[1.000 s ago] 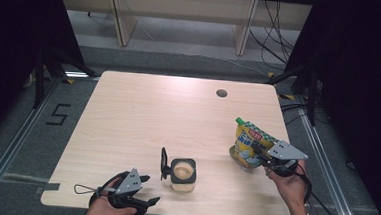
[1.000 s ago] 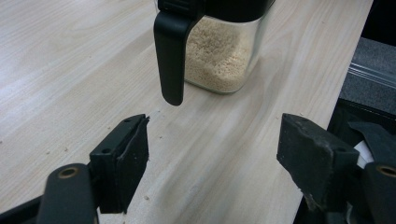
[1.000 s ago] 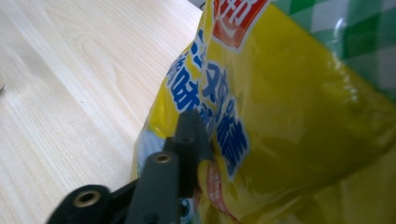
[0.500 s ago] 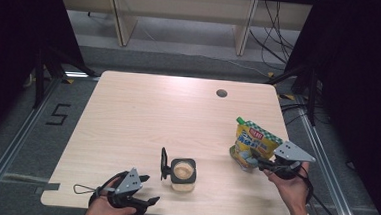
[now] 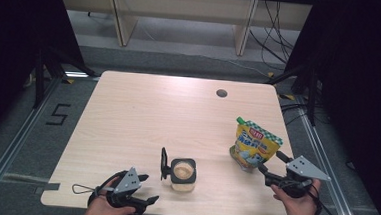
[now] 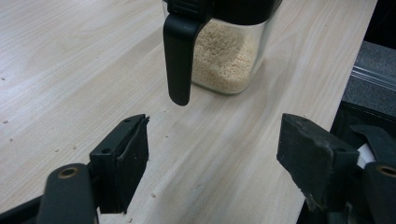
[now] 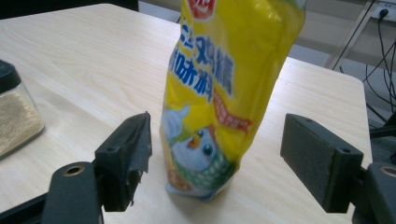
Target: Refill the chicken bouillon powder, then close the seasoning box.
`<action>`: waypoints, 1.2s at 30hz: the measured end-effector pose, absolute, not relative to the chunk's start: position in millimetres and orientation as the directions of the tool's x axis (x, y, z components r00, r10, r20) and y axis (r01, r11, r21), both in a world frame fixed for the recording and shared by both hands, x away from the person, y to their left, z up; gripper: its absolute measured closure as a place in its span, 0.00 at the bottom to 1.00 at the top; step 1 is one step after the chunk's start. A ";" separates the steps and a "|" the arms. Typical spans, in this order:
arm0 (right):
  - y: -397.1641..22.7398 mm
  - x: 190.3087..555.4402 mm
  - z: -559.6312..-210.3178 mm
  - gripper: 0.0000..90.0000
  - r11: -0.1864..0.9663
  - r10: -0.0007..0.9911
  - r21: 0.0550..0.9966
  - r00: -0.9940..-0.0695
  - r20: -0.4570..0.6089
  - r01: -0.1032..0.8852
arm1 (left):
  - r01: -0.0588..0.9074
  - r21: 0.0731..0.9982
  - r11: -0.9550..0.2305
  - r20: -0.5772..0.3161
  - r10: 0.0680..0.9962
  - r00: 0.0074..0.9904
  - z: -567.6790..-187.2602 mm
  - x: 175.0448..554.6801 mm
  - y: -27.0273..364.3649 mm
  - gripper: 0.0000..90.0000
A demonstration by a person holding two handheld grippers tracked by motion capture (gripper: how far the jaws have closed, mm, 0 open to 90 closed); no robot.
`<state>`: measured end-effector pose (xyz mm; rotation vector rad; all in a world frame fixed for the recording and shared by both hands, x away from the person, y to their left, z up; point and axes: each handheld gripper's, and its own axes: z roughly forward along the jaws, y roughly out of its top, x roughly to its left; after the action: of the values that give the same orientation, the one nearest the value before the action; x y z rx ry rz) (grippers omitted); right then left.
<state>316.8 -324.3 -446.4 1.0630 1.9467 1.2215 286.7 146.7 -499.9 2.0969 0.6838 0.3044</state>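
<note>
A yellow pouch (image 5: pixel 254 144) with a green checked top stands upright on the table's right side; in the right gripper view the pouch (image 7: pixel 219 93) rises just ahead of the jaws. My right gripper (image 5: pixel 272 167) (image 7: pixel 217 158) is open; its jaws have just been opening and its pads stand clear of the pouch on both sides. A clear jar of beige granules (image 5: pixel 183 174) (image 6: pixel 224 56) with its black lid flipped up sits near the front edge. My left gripper (image 5: pixel 147 188) (image 6: pixel 215 154) is open and empty, just left of the jar.
The wooden table (image 5: pixel 143 114) has a round cable hole (image 5: pixel 222 93) at the back right. Its front edge runs close under both hands. Beyond the table are shelf legs and loose cables (image 5: pixel 279 22) on the floor.
The right gripper let go of the pouch, opened wide and drew back toward the near right. The pouch stays standing by itself. The left gripper has kept still.
</note>
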 end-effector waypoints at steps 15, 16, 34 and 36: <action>-323.9 294.9 -461.5 0.19 0.271 0.873 0.888 -0.483 -0.065 0.371 | 0.363 0.810 -0.460 -0.035 0.580 0.814 -500.0 289.3 148.2 0.24; -323.0 293.8 -462.3 0.18 0.268 0.873 0.889 -0.485 -0.060 0.372 | 0.357 0.811 -0.464 -0.028 0.578 0.816 -499.9 289.6 148.4 0.24; -308.0 281.7 -470.4 0.18 0.358 0.818 0.855 -0.567 -0.093 0.376 | 0.373 0.807 -0.457 -0.031 0.598 0.801 -500.8 288.7 151.5 0.24; -303.7 279.3 -470.4 0.18 0.334 0.825 0.844 -0.563 -0.047 0.420 | 0.367 0.809 -0.459 -0.024 0.599 0.801 -501.0 288.7 152.1 0.24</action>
<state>279.3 -303.7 -470.4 1.0909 2.1307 1.1377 288.7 152.1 -501.0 2.1004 0.7125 0.3318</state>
